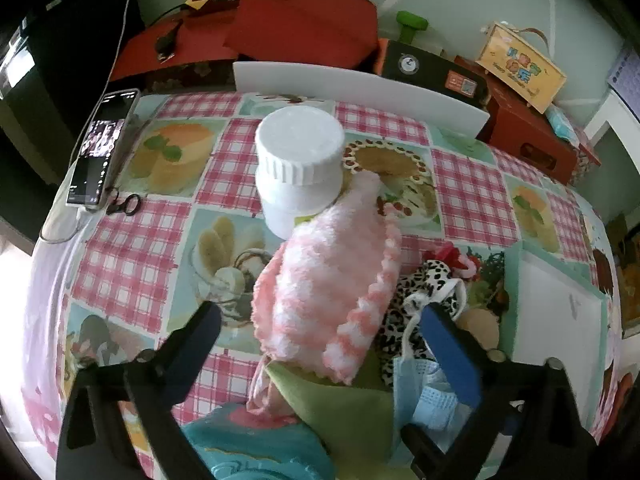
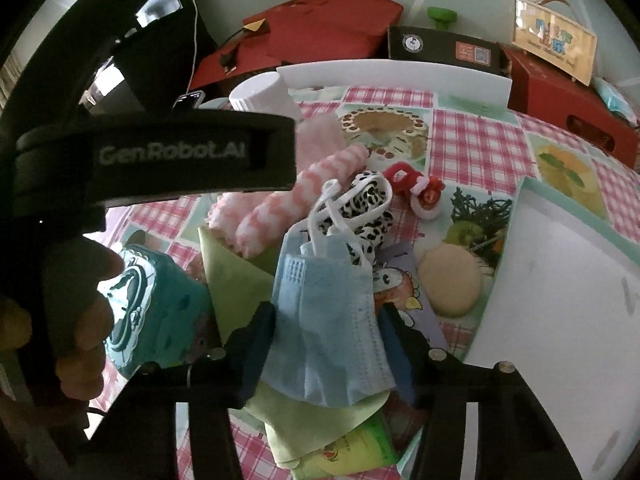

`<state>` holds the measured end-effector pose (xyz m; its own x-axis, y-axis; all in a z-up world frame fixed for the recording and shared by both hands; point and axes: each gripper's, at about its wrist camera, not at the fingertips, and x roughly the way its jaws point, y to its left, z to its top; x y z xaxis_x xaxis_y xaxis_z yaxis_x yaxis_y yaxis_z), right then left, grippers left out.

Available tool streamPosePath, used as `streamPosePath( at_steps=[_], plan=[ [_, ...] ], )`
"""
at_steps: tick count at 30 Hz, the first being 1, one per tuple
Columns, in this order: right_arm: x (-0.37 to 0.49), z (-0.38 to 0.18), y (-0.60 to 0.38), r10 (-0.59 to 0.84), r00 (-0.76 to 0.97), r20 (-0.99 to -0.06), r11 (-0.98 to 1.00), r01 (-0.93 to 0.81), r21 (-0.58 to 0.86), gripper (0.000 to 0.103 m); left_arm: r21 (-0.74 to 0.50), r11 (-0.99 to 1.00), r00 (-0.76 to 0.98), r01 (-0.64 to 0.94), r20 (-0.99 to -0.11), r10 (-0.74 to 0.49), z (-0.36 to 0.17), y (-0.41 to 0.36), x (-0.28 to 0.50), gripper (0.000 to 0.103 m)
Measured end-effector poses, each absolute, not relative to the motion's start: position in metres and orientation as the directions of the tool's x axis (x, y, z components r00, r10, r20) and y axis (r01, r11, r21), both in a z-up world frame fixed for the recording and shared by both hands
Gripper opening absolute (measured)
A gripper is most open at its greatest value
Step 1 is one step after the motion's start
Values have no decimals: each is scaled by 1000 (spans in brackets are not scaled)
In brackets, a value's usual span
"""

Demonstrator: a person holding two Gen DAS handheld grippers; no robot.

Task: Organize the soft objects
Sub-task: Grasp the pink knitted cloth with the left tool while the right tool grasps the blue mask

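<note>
blue face mask (image 2: 328, 312) pinched between the right fingers (image 2: 264, 344); left fingers (image 1: 200, 336) spread around pink sock (image 1: 324, 280).

Daylight is soft and flat across my tablecloth (image 1: 132, 248), washing out the white jar lid (image 1: 300, 136). Both views bulge, with black corners. My other gripper's housing (image 2: 160, 152) looms dark and underexposed; everything close to the lens is slightly soft

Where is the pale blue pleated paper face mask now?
In the right wrist view, the pale blue pleated face mask lies between the right gripper's fingers, on the green cloth, just below the leopard-print fabric.
</note>
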<state>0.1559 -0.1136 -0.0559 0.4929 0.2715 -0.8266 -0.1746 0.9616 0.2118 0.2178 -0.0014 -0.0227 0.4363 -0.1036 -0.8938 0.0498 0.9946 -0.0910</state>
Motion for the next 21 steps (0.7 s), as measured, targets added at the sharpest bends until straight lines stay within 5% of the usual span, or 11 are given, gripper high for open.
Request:
streamPosePath(
  at_steps=[8,10,14,16,21],
  plan=[
    [156,-54,-121,290,494,-819,957,-157,244,38,-82,995,438,52,-894,-96,-30,-5,221,86],
    [157,-53,-121,294,495,-818,956,-160,247,38,-84,995,431,56,-897,-100,-33,-6,222,63],
    [158,-52,-120,293,495,-818,956,-156,247,38,-108,993,408,48,-905,-118,-42,-5,223,40],
    [158,-52,-120,291,495,-819,957,-152,248,38,-117,992,414,38,-902,-122,-43,-3,222,18],
    [158,-54,-120,289,491,-822,957,-152,246,38,-143,989,426,40,-893,-147,-42,-1,221,8]
  ],
)
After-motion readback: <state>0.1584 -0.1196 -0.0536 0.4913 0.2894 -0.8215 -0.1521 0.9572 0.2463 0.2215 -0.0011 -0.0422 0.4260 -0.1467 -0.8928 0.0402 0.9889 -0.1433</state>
